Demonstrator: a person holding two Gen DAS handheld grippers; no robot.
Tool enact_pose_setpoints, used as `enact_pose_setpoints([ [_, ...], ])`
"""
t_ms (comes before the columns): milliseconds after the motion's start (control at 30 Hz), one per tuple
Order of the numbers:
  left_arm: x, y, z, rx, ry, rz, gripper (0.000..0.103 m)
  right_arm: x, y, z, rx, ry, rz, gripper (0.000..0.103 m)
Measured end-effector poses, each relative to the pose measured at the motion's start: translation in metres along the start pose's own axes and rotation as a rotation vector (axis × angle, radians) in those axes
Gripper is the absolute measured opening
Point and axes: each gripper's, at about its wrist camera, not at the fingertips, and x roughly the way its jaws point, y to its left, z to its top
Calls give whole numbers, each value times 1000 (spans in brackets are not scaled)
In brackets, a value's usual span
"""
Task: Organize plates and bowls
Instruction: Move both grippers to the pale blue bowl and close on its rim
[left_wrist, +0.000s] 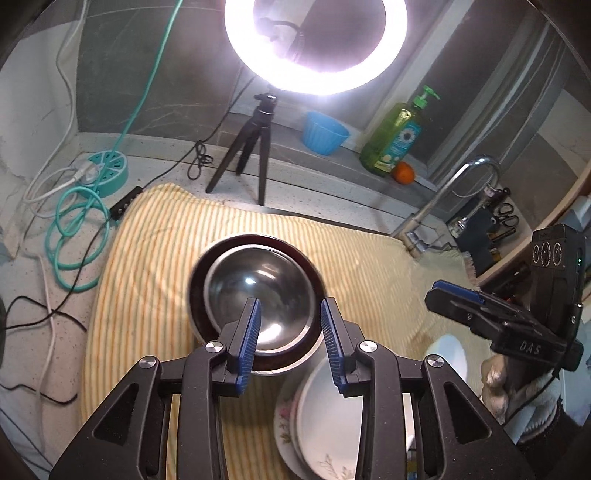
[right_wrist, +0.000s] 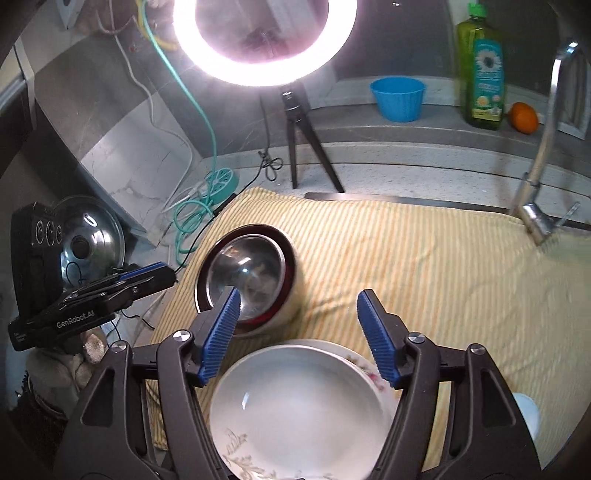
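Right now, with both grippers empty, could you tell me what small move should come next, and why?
Probably draw both open grippers, left and right, clear: the steel bowl already nests in the dark-rimmed bowl, and the white bowl sits on the floral plate.

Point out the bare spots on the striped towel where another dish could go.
Free: the wide stretch of striped towel between the nested steel bowl and the faucet, and the strip behind the bowl toward the tripod. Crowded: the near edge, where the white bowl sits on a floral plate.
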Motion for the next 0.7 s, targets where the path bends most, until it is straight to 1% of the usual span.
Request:
enact_pose_setpoints([
  [33, -1, -4, -3, 0, 1, -8, 33, -8, -6, -3, 4, -6, -11, 80],
  [67, -1, -9, -5, 0, 4, -16, 33, -14, -11, -5, 8, -12, -21, 83],
  [233, 6, -40, -20, 22, 37, -71, 33, -48, -49, -22, 67, -27, -76, 84],
  [367, 20, -68, -33, 39, 77, -120, 33, -68, -82, -39, 124, -30, -123, 84],
  [467, 30, -88, -43, 54, 106, -150, 33, -80, -107, -52, 165, -26, -157, 84],
  [700, 68, -139, -66, 112, 198, -200, 33, -99, -157, -86, 245, -5, -223, 84],
])
